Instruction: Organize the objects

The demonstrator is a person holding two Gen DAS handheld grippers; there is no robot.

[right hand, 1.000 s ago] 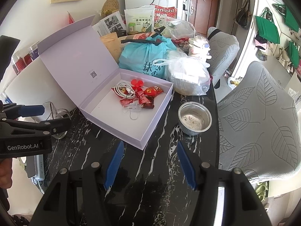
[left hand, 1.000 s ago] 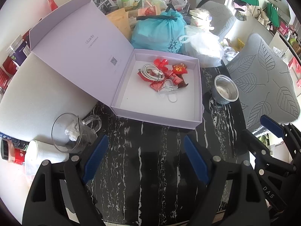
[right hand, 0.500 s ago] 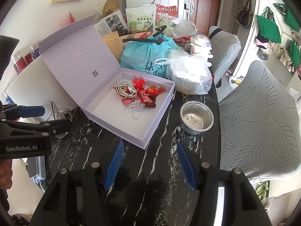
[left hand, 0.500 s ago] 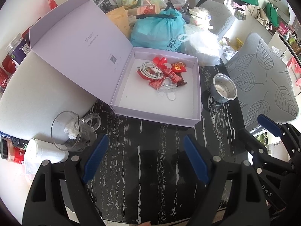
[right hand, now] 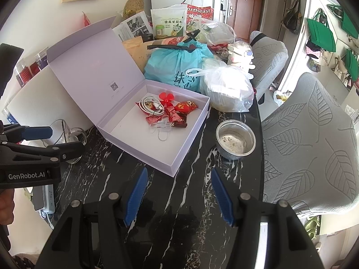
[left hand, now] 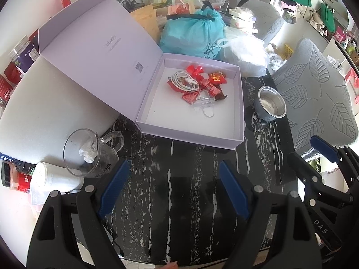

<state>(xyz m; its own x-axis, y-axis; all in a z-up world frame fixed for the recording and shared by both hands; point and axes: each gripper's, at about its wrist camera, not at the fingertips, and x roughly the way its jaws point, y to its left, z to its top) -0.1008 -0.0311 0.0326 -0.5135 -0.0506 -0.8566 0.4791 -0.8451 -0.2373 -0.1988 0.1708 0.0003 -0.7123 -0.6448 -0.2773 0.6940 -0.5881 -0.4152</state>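
Left wrist view matches a second ago: left gripper (left hand: 170,188) wide, empty. Right gripper (right hand: 178,194) half-spread, empty; box (left hand: 190,134) ahead, bowl (right hand: 235,140) beside it.

My left camera looks steeply down at the black marble bench (left hand: 179,190). My right camera looks flatter, out across the room. Both are near and both see the open pale purple box (left hand: 190,132) (right hand: 177,157).

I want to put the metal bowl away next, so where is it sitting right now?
The metal bowl stands on the black marble table, just right of the open lilac box in both views, in front of the white plastic bag.
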